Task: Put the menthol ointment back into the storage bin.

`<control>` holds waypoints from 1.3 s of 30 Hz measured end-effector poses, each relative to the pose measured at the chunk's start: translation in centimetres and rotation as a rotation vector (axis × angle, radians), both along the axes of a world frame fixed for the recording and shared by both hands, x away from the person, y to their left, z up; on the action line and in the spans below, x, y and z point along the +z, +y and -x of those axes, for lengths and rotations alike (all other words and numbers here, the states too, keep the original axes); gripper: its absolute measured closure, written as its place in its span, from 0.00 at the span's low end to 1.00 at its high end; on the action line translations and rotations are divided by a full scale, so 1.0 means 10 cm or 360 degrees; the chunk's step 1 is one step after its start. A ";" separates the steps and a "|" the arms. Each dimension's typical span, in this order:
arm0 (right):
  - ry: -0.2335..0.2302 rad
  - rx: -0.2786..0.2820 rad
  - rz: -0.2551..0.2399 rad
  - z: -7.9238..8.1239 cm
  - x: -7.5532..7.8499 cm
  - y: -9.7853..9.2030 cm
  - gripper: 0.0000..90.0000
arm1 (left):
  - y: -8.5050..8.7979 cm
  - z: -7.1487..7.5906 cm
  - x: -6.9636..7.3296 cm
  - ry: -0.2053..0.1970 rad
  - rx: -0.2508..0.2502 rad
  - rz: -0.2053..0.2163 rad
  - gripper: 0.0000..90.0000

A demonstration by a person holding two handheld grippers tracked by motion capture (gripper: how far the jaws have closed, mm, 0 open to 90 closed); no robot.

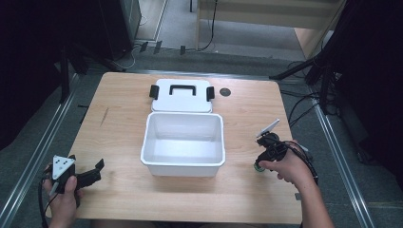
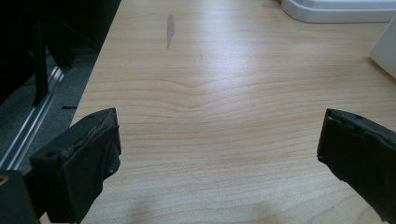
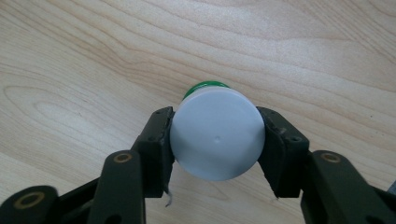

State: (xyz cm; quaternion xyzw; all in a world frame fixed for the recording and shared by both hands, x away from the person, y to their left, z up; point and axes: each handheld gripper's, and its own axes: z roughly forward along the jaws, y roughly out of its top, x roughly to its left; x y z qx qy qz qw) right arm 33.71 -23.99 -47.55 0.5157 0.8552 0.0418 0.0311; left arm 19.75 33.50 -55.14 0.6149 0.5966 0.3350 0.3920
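Here right gripper (image 3: 217, 140) clamps white-capped bottle (image 3: 217, 137); green body mostly hidden.

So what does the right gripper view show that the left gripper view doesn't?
The right gripper view shows the right tool with its jaws pressed on both sides of a white-capped bottle with a green base, standing on the table.

The left gripper view shows the left tool with its jaws wide apart and nothing between them, a grey mark on the wood, and part of the white box at the right edge.

Both show the light wooden table.
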 end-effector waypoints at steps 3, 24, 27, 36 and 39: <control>0.0043 0.0036 -0.0020 0.01 0.01 -0.01 0.58 | 0.00 0.00 0.00 -0.0005 0.0004 0.0005 0.00; 0.0011 0.0258 -0.0073 0.01 0.48 0.25 0.58 | 0.01 0.00 0.00 -0.0005 0.0000 0.0013 0.00; -0.0004 0.0295 -0.0058 -0.01 0.56 0.31 0.58 | 0.01 0.00 0.00 -0.0006 0.0001 0.0012 0.00; -0.0048 0.0341 -0.0052 -0.05 0.79 0.47 0.58 | 0.01 0.00 0.00 -0.0003 0.0000 0.0009 0.00; -0.0057 0.0346 -0.0051 -0.05 0.87 0.51 0.58 | 0.01 0.00 0.00 -0.0004 0.0001 0.0012 0.00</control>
